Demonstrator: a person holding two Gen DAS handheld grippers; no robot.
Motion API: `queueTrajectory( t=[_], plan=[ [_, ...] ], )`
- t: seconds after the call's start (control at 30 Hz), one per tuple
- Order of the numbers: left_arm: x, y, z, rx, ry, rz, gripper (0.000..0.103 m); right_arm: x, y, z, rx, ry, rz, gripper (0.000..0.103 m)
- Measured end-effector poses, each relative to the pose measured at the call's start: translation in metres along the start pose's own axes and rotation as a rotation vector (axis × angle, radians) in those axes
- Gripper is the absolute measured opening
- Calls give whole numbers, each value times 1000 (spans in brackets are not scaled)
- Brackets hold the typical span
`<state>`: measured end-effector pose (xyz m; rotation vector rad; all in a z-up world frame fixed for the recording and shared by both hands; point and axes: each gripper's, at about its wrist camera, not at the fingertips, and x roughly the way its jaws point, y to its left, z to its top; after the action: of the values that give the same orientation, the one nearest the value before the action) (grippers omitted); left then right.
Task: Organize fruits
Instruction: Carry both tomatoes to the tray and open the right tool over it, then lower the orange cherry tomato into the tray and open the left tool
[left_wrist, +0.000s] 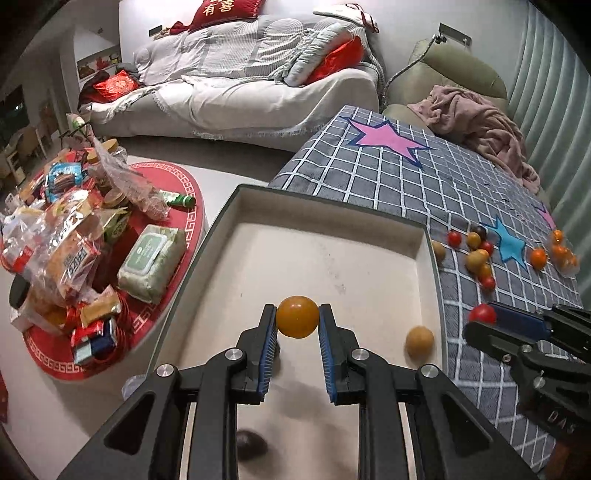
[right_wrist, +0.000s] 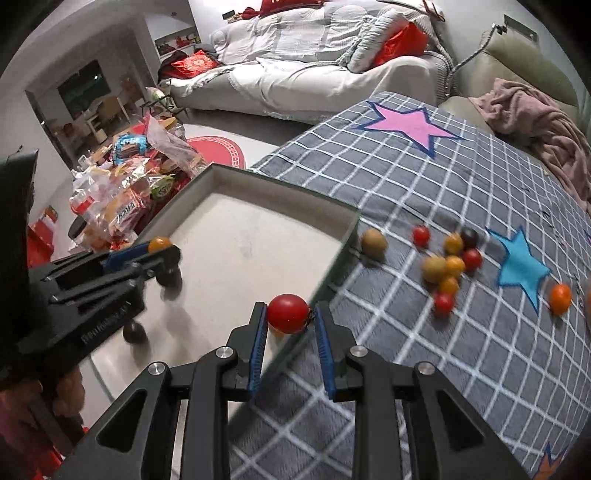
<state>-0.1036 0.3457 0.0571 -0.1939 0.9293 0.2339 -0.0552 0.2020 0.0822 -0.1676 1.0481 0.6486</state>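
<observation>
My left gripper (left_wrist: 297, 322) is shut on an orange-yellow tomato (left_wrist: 297, 316) above the shallow white tray (left_wrist: 321, 210). My right gripper (right_wrist: 289, 318) is shut on a red tomato (right_wrist: 287, 312) over the tray's right rim (right_wrist: 332, 273). In the left wrist view the right gripper (left_wrist: 484, 318) comes in from the right with the red tomato (left_wrist: 482, 314). The right wrist view shows the left gripper (right_wrist: 162, 248) with the orange tomato (right_wrist: 159, 243). A yellow fruit (left_wrist: 419, 340) and dark fruits (right_wrist: 133, 331) lie in the tray. Several red, orange, yellow and dark tomatoes (right_wrist: 448, 264) lie loose on the checked blanket (right_wrist: 406, 184).
A round red table (left_wrist: 162, 266) left of the tray carries snack bags, a wipes pack (left_wrist: 151, 260) and a green bottle (left_wrist: 181, 200). A white sofa (left_wrist: 240, 96) stands behind, and a pink blanket (left_wrist: 480, 125) lies at the checked blanket's far edge.
</observation>
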Motion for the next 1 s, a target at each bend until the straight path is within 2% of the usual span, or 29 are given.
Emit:
queueTrajectory(
  t=[0.23,0.53,0.8,0.93,1.0],
  plan=[
    [27,-4,16,19,26,54,24,34,6,19,4,24,17,28],
    [53,-1,19,37,73,102,24,73,8,25,-17,97,37,31],
    [61,5,16,27,98,101,24,72,12,24,-44,81,31,49],
    [60,14,16,-15,106,105,24,60,11,24,-38,53,10,69],
    [57,20,16,-50,106,97,24,52,9,23,-26,34,23,76]
  ],
)
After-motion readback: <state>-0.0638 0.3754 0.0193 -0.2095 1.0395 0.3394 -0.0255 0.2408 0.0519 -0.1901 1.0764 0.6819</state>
